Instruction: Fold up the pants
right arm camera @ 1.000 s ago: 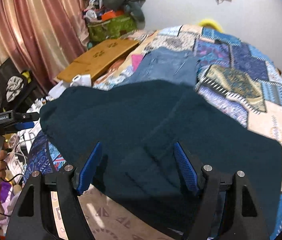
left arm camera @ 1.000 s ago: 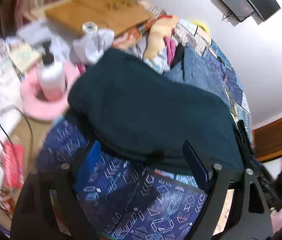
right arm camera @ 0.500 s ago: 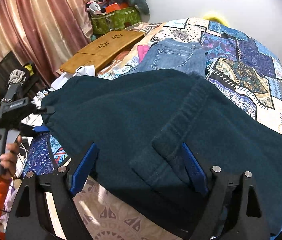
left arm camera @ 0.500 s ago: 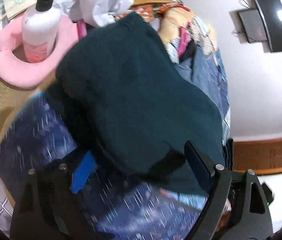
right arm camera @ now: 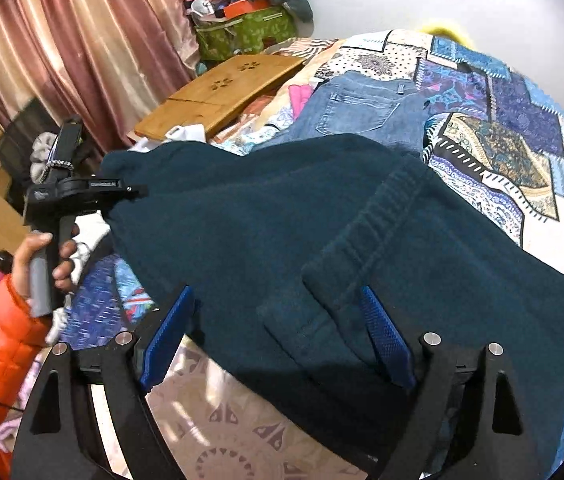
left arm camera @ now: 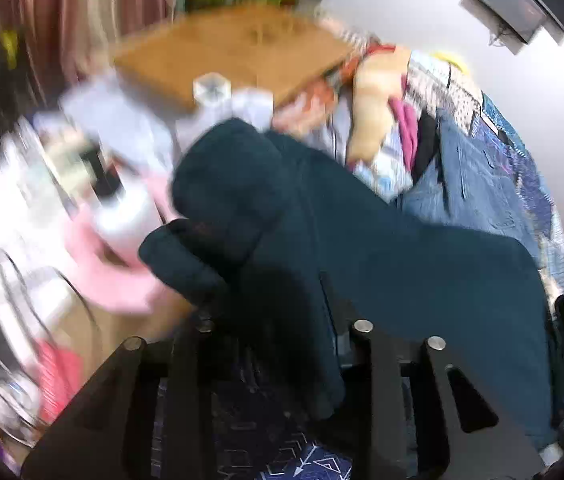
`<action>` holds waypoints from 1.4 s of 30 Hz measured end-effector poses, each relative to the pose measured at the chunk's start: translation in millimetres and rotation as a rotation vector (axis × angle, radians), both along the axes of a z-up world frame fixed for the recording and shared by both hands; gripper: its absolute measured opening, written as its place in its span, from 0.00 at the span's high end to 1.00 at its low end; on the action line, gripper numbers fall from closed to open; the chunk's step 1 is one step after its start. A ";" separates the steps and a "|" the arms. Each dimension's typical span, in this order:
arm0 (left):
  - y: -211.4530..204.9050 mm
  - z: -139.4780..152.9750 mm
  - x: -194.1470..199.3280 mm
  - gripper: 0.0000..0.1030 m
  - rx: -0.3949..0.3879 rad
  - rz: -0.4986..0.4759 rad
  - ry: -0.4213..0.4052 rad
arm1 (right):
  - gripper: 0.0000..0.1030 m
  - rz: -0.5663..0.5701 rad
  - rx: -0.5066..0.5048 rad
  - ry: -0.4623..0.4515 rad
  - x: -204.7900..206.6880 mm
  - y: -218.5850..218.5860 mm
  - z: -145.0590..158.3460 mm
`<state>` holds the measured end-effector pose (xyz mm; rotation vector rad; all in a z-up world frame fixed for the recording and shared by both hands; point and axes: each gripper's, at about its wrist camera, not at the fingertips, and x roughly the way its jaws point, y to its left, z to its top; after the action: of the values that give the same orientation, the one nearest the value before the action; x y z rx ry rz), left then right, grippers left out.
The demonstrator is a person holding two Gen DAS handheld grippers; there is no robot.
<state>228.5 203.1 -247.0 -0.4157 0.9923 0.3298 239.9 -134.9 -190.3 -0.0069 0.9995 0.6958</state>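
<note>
So the left gripper (left arm camera: pixel 278 344) has just clamped its jaws down on the leg end of the dark teal sweatpants (right arm camera: pixel 321 232) at the bed's (right arm camera: pixel 521 152) left edge, right gripper (right arm camera: pixel 278 332) hangs wide open over the near hem, looks fold-ready.

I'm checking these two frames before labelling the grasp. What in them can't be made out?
- Left wrist view: left gripper pads, buried in the dark teal pants; its jaws have just been closing on the fabric.
- Left wrist view: clutter around the white bottle, smeared by motion blur.
- Right wrist view: pants' near edge, cut off behind the open right gripper.
- Right wrist view: left gripper's fingertips, too small to tell.
</note>
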 end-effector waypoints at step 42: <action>-461.8 109.7 43.8 0.73 0.031 -1.068 -0.015 | 0.20 -0.425 0.097 0.001 -65.8 -197.4 -18.4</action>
<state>272.4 -258.7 -137.4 0.1729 1.0606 -0.6197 174.1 -332.3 -208.7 0.2829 0.9282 0.3528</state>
